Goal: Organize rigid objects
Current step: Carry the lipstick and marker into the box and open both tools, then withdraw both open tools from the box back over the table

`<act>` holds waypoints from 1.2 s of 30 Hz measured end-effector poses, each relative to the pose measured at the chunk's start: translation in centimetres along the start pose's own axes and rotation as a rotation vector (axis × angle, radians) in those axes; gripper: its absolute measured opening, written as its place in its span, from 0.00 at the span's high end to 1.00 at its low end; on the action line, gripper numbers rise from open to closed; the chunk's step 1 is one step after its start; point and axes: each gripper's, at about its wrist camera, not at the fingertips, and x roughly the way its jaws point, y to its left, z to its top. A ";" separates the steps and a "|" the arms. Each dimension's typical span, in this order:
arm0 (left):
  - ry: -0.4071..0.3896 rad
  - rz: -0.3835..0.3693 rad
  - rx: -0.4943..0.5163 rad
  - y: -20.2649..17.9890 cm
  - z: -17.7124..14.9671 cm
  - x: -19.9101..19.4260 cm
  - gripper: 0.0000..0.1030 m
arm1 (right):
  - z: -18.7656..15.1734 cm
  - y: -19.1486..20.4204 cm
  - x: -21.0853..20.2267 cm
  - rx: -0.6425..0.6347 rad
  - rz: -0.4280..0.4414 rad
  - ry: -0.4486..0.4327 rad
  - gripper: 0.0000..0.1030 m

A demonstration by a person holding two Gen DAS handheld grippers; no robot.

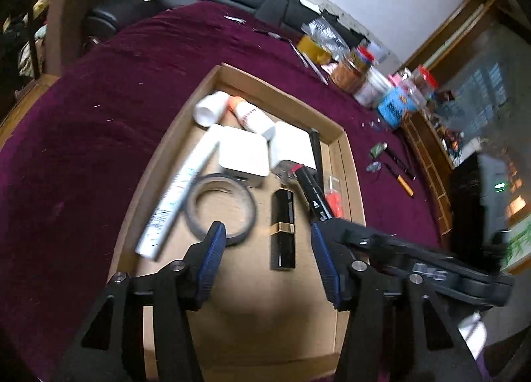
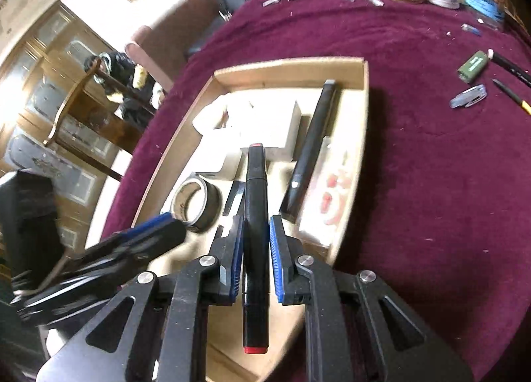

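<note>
Marker (image 2: pixel 255 232) sat clamped in the right gripper (image 2: pixel 254 259), over the tray (image 2: pixel 288 65) | left gripper (image 1: pixel 268 246) hung wide and empty above the lipstick (image 1: pixel 282 229) | best set down flat beside the lipstick, clear of the tape (image 1: pixel 220 209).

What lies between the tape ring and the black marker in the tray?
In the left wrist view, a black lipstick tube lies between the tape ring and the black marker.

Left gripper (image 1: pixel 268 236) over tray (image 1: pixel 338 131): lipstick (image 1: pixel 282 229) between fingers, tape roll (image 1: pixel 221 208) left, marker (image 1: pixel 313 194) right, chargers (image 1: pixel 244 158) ahead.
</note>
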 end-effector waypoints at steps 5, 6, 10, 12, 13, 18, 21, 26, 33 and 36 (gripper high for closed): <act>-0.026 -0.006 -0.037 1.6 0.1 -1.3 0.46 | -0.4 0.7 1.4 0.017 -0.026 0.015 0.87; -0.027 -0.007 -0.041 1.8 0.1 -1.4 0.44 | -0.3 0.7 1.4 0.014 -0.024 0.025 0.87; -0.024 -0.008 -0.042 1.9 -0.1 -1.5 0.43 | -0.2 1.0 0.7 -0.010 -0.065 -0.008 0.86; -0.016 -0.013 -0.050 1.9 -0.2 -1.2 0.43 | 0.0 1.0 0.5 -0.022 -0.083 -0.014 0.86; -0.010 -0.018 -0.052 1.9 -0.3 -1.1 0.43 | 0.0 1.0 0.5 -0.023 -0.081 -0.015 0.86; -0.005 -0.028 -0.038 1.1 -0.8 -1.1 0.43 | 0.7 2.1 1.1 -0.084 -0.129 -0.035 0.86; -0.015 -0.023 -0.022 0.7 -1.1 -1.7 0.43 | 0.6 1.9 1.7 -0.093 -0.151 -0.007 0.86; -0.030 -0.011 -0.015 0.3 -1.1 -2.3 0.43 | -0.4 0.9 -0.1 -0.070 -0.069 -0.005 0.86; -0.120 -0.071 0.070 -2.7 -1.4 -6.2 0.43 | -1.7 -1.3 -11.0 -0.118 -0.165 -0.256 0.86; -0.192 -0.117 0.128 -5.3 -1.7 -9.7 0.43 | -2.5 -2.4 -16.9 -0.104 -0.201 -0.366 0.86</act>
